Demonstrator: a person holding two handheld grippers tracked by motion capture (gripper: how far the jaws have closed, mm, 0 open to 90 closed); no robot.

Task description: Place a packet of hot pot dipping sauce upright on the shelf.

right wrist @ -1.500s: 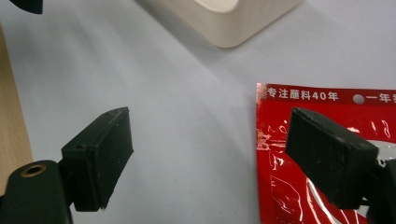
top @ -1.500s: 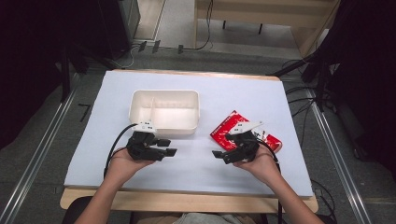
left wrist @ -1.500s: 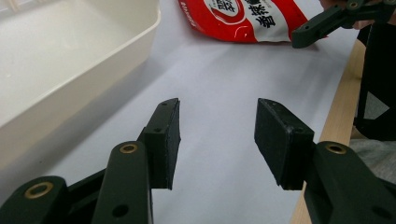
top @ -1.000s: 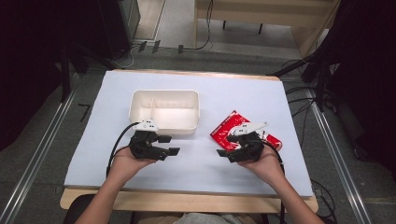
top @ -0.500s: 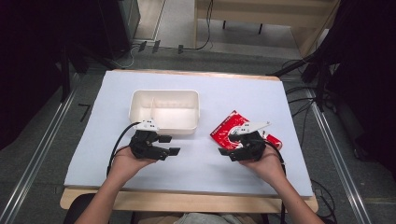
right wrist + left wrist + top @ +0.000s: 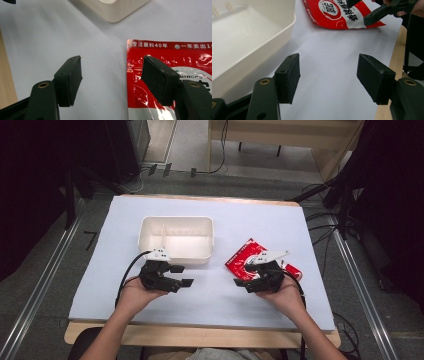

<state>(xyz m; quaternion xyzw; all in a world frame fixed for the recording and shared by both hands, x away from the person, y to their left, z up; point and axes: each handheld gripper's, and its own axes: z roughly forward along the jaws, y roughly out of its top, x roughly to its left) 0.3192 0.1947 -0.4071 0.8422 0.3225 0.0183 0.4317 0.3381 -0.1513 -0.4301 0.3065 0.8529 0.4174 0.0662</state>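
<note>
A red printed packet (image 6: 243, 256) lies flat on the pale blue table cover, right of a white tray (image 6: 176, 252). My right gripper (image 6: 243, 284) is open at the packet's near left corner. In the right gripper view my right gripper (image 6: 112, 75) has one jaw over the red packet (image 6: 192, 56) and the other over bare cover. My left gripper (image 6: 182, 275) is open just in front of the tray, nothing between its jaws. In the left gripper view my left gripper (image 6: 328, 72) hovers over bare cover, the tray (image 6: 249, 37) to its left and the packet (image 6: 337, 15) ahead.
The tray looks empty apart from a thin divider inside. The wooden table edge (image 6: 200, 336) runs along the near side. Cables (image 6: 325, 227) and a rail lie on the floor to the right. A corner of the tray (image 6: 117, 10) sits ahead of my right gripper.
My right gripper has drifted slightly right and forward over the packet's corner. The left gripper has barely moved. Both stay open.
</note>
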